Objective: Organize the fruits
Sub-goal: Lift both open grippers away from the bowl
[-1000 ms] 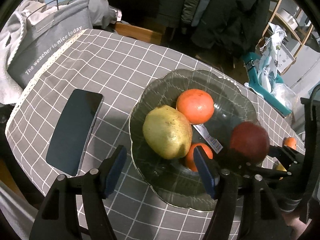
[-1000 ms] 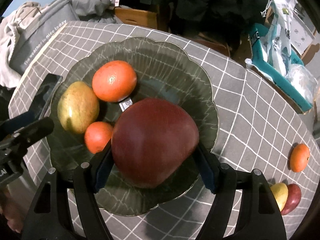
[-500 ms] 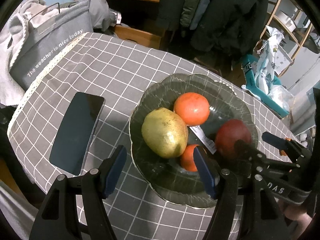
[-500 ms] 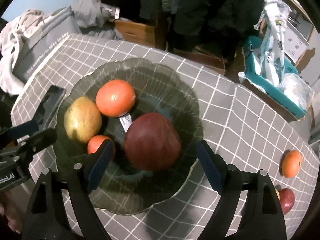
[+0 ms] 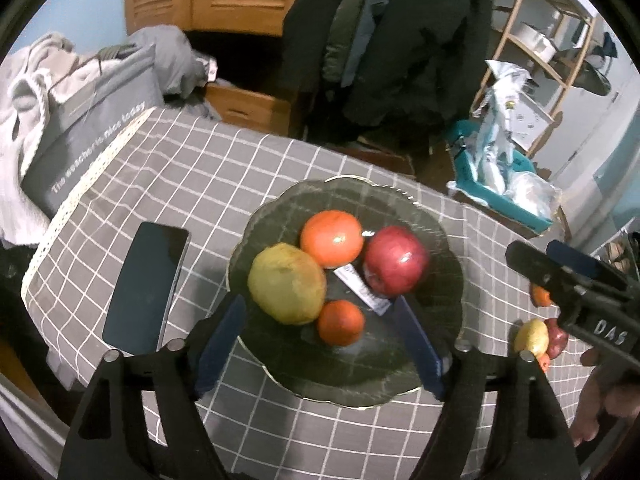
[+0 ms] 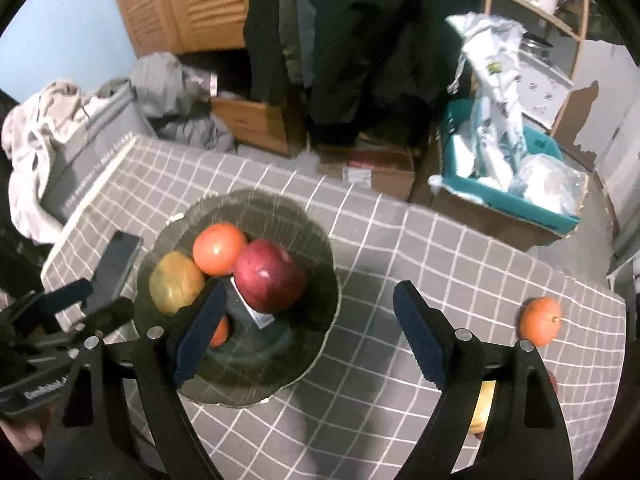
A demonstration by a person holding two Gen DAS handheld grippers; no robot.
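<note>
Both claws hang tilted down over the checked worktop (image 5: 192, 168). Left claw (image 5: 320, 340) above the bowl (image 5: 440, 240), jaws opening, grasping nothing. Right claw (image 6: 308, 328) released, spread wide beside the bowl. Red apple (image 6: 269, 276) rests inside, against the orange (image 6: 218, 248).

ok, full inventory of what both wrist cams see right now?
dark glass scalloped plate: 1, smoky grey, table centre
red apple: 1, in plate
large orange: 1, in plate, far side
small orange: 1, in plate, near side
yellow-green pear: 1, in plate, left
white label strip: 1, plate floor
black phone: 1, left of plate
loose orange: 1, on cloth, right
grey checked tablecloth: 1, covers table
left gripper: black, blue pads, jaws opening, nothing between
right gripper: open, empty
</note>
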